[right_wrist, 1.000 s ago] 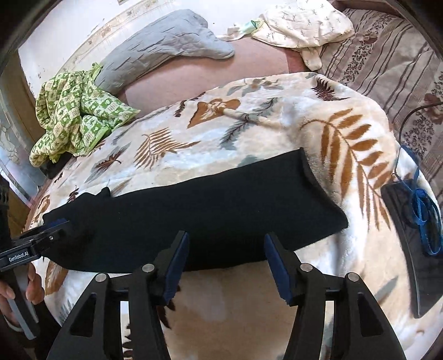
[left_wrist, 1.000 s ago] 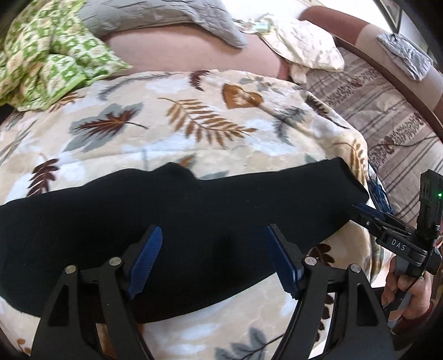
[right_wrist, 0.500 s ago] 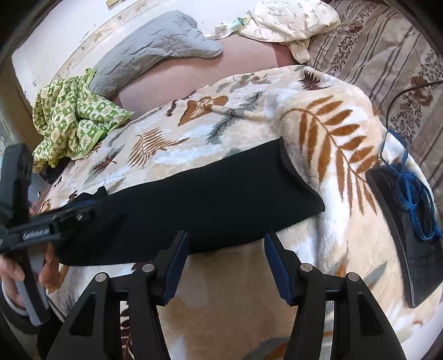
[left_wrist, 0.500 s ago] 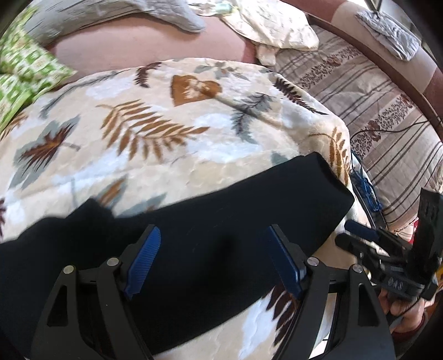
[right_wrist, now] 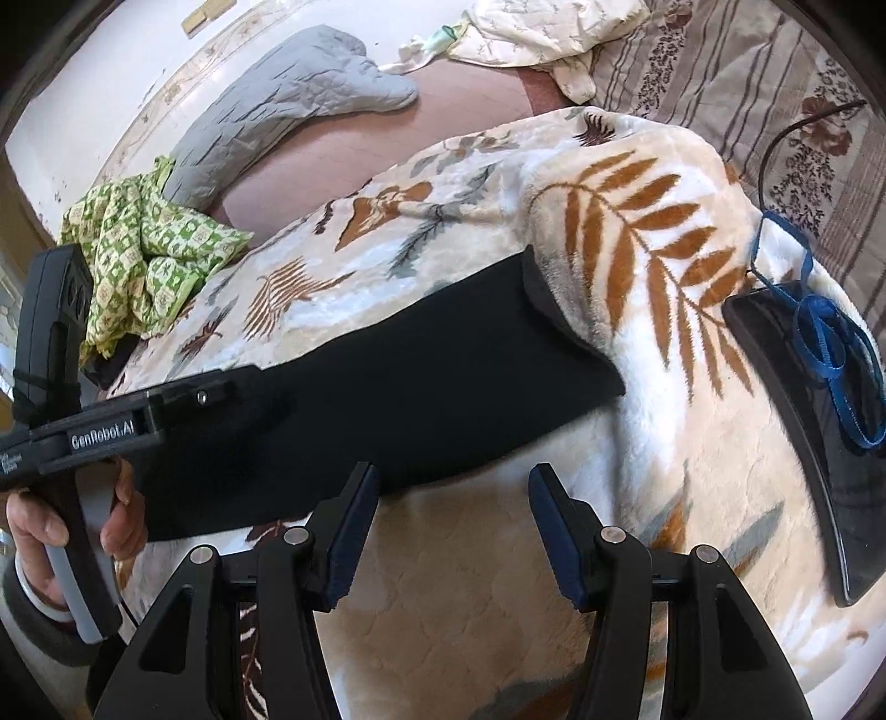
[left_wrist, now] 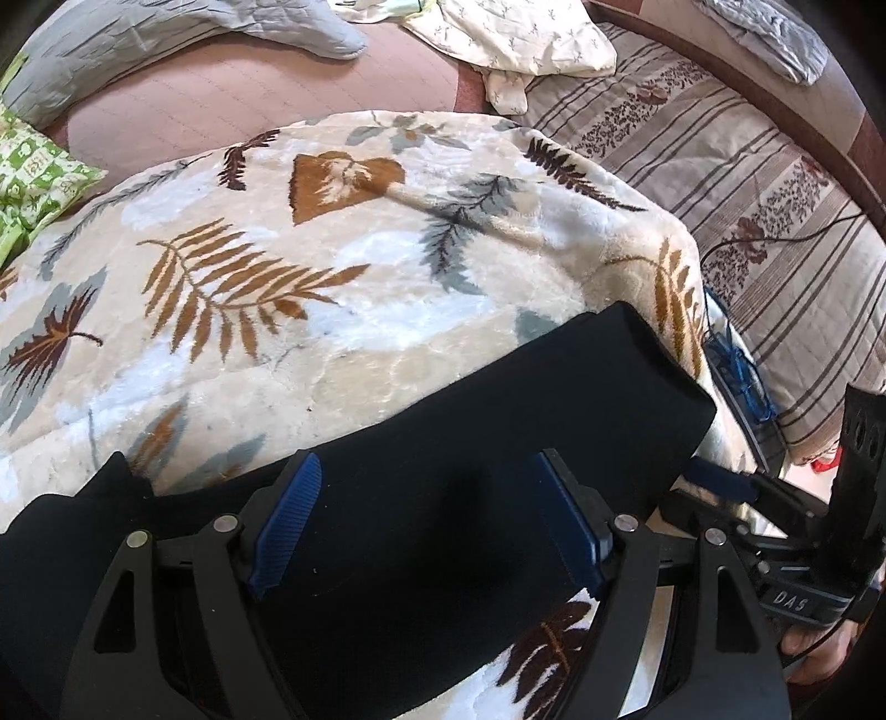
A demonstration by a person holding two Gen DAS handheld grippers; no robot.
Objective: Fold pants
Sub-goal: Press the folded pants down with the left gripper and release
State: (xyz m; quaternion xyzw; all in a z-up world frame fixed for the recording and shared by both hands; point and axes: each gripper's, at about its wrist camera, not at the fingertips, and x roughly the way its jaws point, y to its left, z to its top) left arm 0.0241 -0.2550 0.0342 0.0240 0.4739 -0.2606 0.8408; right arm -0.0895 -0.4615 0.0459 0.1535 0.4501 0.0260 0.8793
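Note:
Black pants [left_wrist: 443,443] lie as a long flat strip across a leaf-patterned blanket [left_wrist: 332,310]. My left gripper [left_wrist: 426,459] hovers open over the middle of the strip, both blue pads above the fabric and not pressing on it. In the right wrist view the pants [right_wrist: 415,376] run from left to a hem end at right, and the left gripper [right_wrist: 232,393] reaches over them from the left. My right gripper [right_wrist: 454,473] sits just below the pants' near edge, its jaws opening, only blanket [right_wrist: 637,443] between them. It also shows beside the hem end as the right gripper [left_wrist: 714,487].
A black flat pad with a blue cord [right_wrist: 819,415] lies on the blanket at right. A green patterned cloth [right_wrist: 149,266] and a grey quilt [right_wrist: 288,105] sit at the back left. A cream cloth [left_wrist: 515,39] and a striped bedcover [left_wrist: 747,194] lie behind and to the right.
My left gripper has slid right along the pants toward the hem end and rolled a little. The right gripper has drifted slightly nearer the pants' near edge.

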